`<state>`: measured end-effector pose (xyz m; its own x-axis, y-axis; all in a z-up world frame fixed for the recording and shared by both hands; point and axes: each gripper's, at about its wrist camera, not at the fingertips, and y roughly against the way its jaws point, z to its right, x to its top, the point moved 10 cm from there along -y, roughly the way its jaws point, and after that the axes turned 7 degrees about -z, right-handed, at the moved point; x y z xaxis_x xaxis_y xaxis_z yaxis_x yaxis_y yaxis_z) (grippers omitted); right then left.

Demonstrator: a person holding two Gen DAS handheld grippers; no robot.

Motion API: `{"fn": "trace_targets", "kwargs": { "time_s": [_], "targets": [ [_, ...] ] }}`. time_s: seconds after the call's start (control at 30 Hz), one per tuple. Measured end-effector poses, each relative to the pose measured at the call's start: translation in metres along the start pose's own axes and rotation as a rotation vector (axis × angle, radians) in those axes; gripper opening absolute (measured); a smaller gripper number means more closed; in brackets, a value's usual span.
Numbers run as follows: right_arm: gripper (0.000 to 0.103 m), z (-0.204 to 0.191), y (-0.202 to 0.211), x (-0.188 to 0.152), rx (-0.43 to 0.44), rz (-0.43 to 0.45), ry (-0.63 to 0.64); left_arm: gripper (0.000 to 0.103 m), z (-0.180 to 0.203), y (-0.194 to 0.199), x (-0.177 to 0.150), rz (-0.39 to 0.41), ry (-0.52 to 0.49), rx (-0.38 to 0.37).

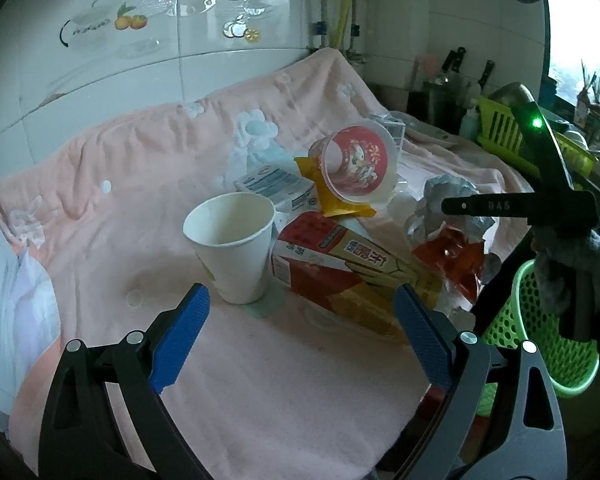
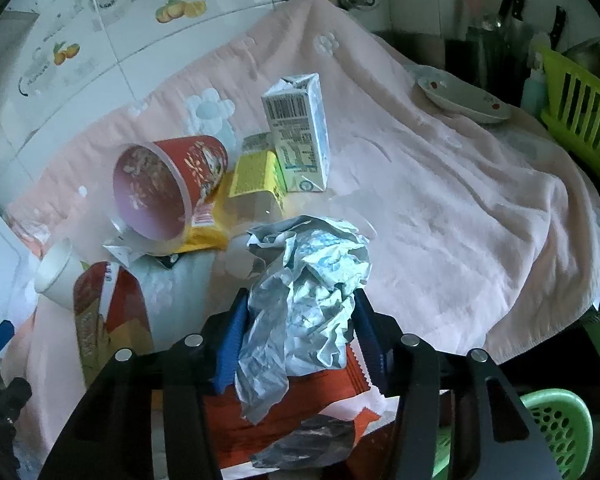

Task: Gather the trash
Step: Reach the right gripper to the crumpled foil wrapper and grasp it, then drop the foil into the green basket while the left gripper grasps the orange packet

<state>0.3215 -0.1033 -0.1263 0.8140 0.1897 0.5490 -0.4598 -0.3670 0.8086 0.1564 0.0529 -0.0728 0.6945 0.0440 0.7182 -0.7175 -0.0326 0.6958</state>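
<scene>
right gripper (image 2: 296, 320): blue pads closed onto the crumpled silver-white foil wrapper (image 2: 304, 280), lower centre of right wrist view; grip looks made
under it: flat orange-red snack packet (image 2: 300, 392), not gripped
left gripper (image 1: 300, 336): jaws wide, nothing between, lower centre of left wrist view
trash left on pink floral towel (image 2: 440, 200): white paper cup (image 1: 232, 240), red-yellow carton (image 1: 340, 268), red printed plastic cup (image 2: 164, 184), white-blue milk carton (image 2: 300, 132), yellow packet (image 2: 256, 176)
green perforated plastic basket (image 1: 540, 320): lower right, contents not visible
progress: early, approx. all of the pile to go
</scene>
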Motion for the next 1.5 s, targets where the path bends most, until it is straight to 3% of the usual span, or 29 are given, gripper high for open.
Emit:
{"fn": "trace_targets", "kwargs": {
  "time_s": [0.53,0.77,1.13,1.27,1.5],
  "targets": [
    [0.049,0.007,0.027,0.009,0.009,0.075,-0.027,0.092,0.028,0.0,0.002,0.006,-0.064,-0.043],
    [0.049,0.028,0.063,-0.001,-0.01,0.124,-0.068,0.092,0.063,-0.004,0.011,0.008,-0.155,-0.116],
    [0.05,0.071,0.103,-0.053,-0.085,0.138,-0.131,0.092,0.139,-0.021,0.025,-0.016,-0.39,-0.269],
    [0.051,0.088,0.112,-0.078,-0.133,0.129,-0.143,0.092,0.163,-0.043,0.026,-0.086,-0.448,-0.328],
    [0.053,0.12,0.12,-0.127,-0.238,0.095,-0.17,0.092,0.188,-0.082,0.025,-0.189,-0.506,-0.336]
  ]
}}
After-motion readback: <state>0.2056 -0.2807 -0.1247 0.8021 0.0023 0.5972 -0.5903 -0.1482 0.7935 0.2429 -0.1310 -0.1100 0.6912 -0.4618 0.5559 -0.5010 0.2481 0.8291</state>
